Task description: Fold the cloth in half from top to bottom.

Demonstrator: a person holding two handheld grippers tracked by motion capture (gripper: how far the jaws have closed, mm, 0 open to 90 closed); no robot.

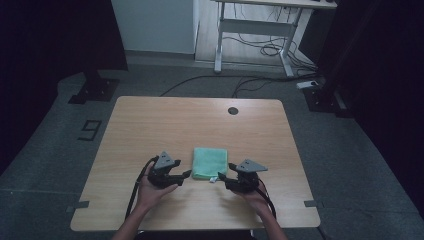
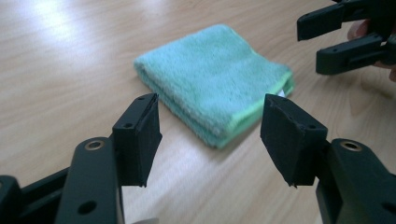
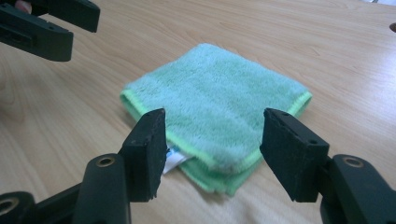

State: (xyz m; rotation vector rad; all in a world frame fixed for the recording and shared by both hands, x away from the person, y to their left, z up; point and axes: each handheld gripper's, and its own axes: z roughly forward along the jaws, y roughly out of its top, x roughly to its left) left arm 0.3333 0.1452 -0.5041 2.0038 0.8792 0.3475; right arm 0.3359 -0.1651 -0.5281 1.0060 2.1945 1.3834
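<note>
Folded mint-green terry cloth lay flat on the pale wooden tabletop, toward the person's side of it and right between the two hand-held tools. The left gripper sat just off the cloth's left edge, jaws spread wide and nothing between them, its black tips pointing in at the fabric. Over on the other side, the right gripper mirrored it, jaws also standing well apart, empty, tips close to the cloth's near right corner.

From the left gripper view, the cloth showed as a neat square of several layers with a brighter green hem, lying just beyond the open left gripper; the other tool's black jaws poked in at the top right. From the right gripper view, the cloth sat just ahead of the parted right gripper, its near corner framed by the two pads without touching either. A small white label peeked from under that near edge, just beside the left pad. Both hands gripped their tools from below, forearms coming in from the near edge of the table.
</note>
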